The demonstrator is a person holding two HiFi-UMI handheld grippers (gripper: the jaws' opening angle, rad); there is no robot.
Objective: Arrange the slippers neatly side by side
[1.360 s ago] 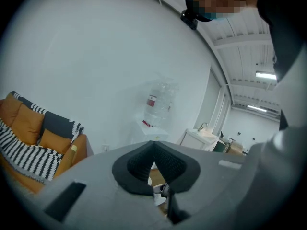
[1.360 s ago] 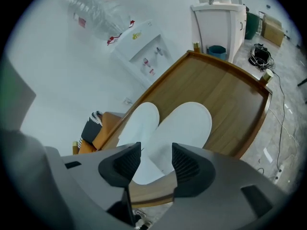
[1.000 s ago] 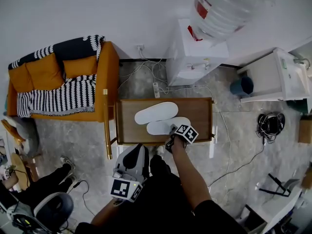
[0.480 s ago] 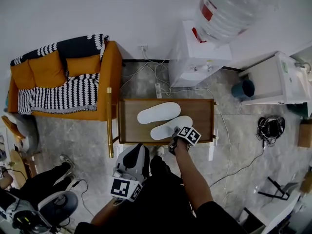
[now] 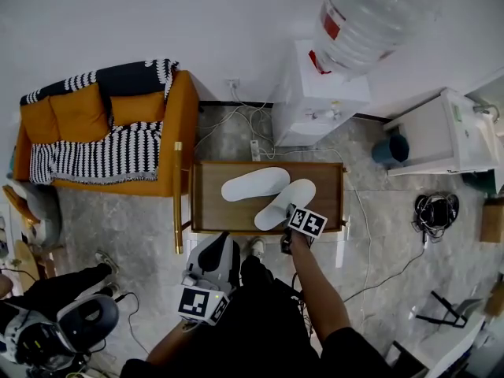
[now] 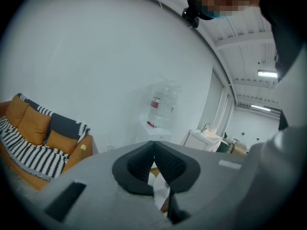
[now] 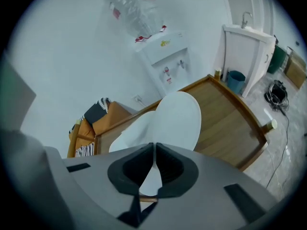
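White and flat, the near slipper (image 7: 178, 114) is pinched at its heel by the right gripper (image 7: 154, 146). Its jaws have just been closing on it. This slipper slants by the wooden table's (image 5: 327, 181) front edge. The other slipper (image 5: 253, 185), a long oval, lies toward the back edge. The table's right end is bare wood. The left gripper (image 6: 154, 145) is clenched on nothing.

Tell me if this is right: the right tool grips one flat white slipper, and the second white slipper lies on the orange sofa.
Not quite. The second white slipper lies on the brown wooden table, not the orange sofa; the head view shows it. The right tool does grip one flat white slipper.
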